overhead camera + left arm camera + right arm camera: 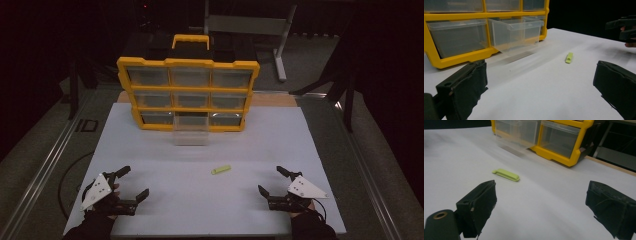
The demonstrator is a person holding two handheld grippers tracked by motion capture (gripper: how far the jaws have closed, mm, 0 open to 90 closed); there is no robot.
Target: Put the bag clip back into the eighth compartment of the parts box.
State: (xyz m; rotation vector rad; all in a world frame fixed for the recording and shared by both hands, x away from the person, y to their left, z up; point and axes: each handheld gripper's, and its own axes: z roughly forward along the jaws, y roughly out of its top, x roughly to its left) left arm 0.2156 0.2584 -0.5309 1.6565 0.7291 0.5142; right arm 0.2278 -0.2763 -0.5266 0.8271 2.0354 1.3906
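Left gripper (131,184) and right gripper (270,181): both spread wide, nothing held, low over white table (150,150). Yellow-green clip (220,170) lies flat between them, mid-table, in front of pulled-out clear drawer (190,131) of yellow organizer (188,62).

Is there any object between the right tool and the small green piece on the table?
No. Between the right tool and the green piece lies bare white table; the right gripper view shows this most plainly.
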